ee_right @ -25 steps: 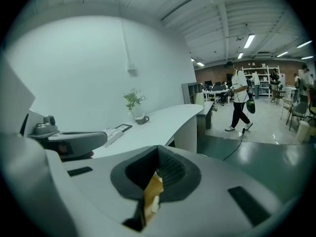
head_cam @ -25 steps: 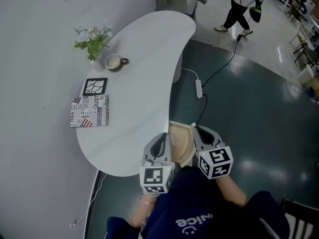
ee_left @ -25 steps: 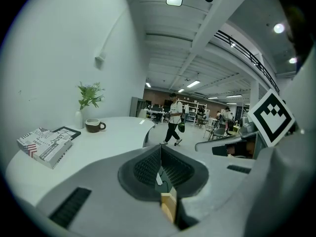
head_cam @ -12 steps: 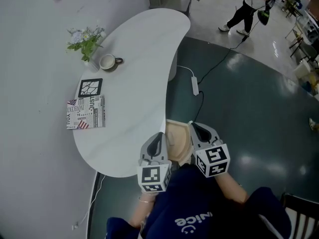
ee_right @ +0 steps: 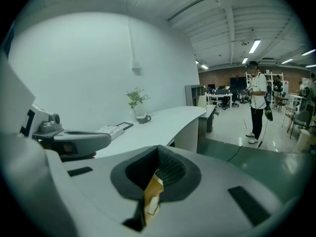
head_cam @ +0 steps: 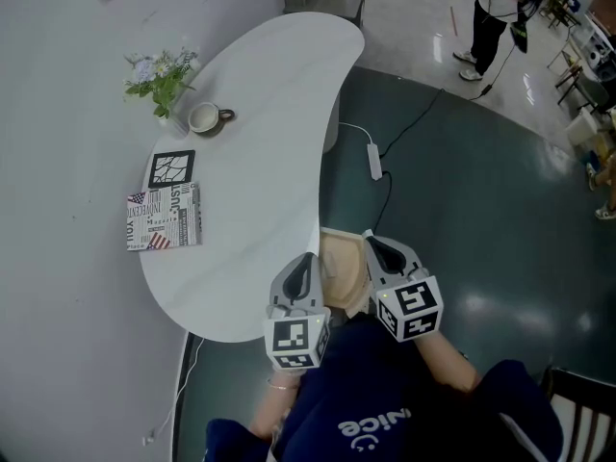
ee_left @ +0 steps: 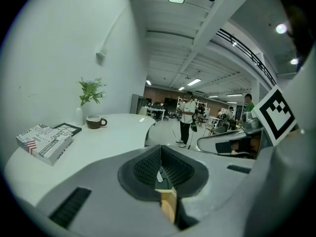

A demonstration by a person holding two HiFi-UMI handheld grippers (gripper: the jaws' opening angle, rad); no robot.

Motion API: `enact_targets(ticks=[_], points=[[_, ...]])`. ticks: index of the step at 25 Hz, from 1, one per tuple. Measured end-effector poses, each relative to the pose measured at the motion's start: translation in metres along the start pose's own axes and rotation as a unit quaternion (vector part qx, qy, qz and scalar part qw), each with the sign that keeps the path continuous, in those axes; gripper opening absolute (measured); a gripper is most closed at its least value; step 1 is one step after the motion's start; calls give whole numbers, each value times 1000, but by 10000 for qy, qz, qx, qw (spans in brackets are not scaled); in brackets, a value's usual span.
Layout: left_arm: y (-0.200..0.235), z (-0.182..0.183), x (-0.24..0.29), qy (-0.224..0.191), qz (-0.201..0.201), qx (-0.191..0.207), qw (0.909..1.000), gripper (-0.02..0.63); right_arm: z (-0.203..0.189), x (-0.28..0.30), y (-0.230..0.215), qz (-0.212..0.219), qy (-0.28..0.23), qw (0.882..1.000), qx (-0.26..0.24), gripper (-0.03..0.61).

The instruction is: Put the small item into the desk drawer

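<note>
White curved desk (head_cam: 260,162) runs ahead and left of both tools, dark floor (head_cam: 481,219) off to their right. A person (head_cam: 491,17) stands on the floor far ahead of the right gripper (head_cam: 372,243).

Tan drawer (head_cam: 345,269) is pulled out at the desk's near edge. It sits between the two tools, just right of the left gripper (head_cam: 307,260) and just left of the right one.

Both tools point forward and slightly down, side by side, tips at the drawer.
- Left gripper: jaws closed together in its own view, tan wood showing in the slot under them.
- Right gripper: jaws fully closed, tan surface under them too, with a small white bit (ee_right: 152,200) on it. Can't tell if that bit is the small item, or if it's pinched or just lying below.

Printed book (head_cam: 164,216) lies on the desk ahead-left of the left gripper, well apart from it. Black framed picture (head_cam: 174,167) lies flat just beyond the book. Plant (head_cam: 159,75) in a vase is farther ahead near the wall, with the cup (head_cam: 205,116) just beside it. White power strip (head_cam: 373,162) is on the floor ahead of the right gripper.
</note>
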State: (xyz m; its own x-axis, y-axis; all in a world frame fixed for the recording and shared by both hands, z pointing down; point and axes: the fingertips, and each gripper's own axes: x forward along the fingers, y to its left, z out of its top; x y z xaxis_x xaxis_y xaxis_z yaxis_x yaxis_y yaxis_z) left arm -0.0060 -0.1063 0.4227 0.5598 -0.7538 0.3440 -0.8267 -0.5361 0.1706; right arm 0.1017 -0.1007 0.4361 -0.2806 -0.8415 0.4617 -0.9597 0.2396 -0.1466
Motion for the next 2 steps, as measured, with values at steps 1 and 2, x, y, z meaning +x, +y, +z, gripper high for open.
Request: enact_targets(ticks=[1,2], points=[[0,0,0,1,6,-2,10000,6,0,0,0,-6,-1,10000,-21,6],[1,0,0,2,12,-4,10000,6,0,0,-1,-12,-1,10000,-40,6]])
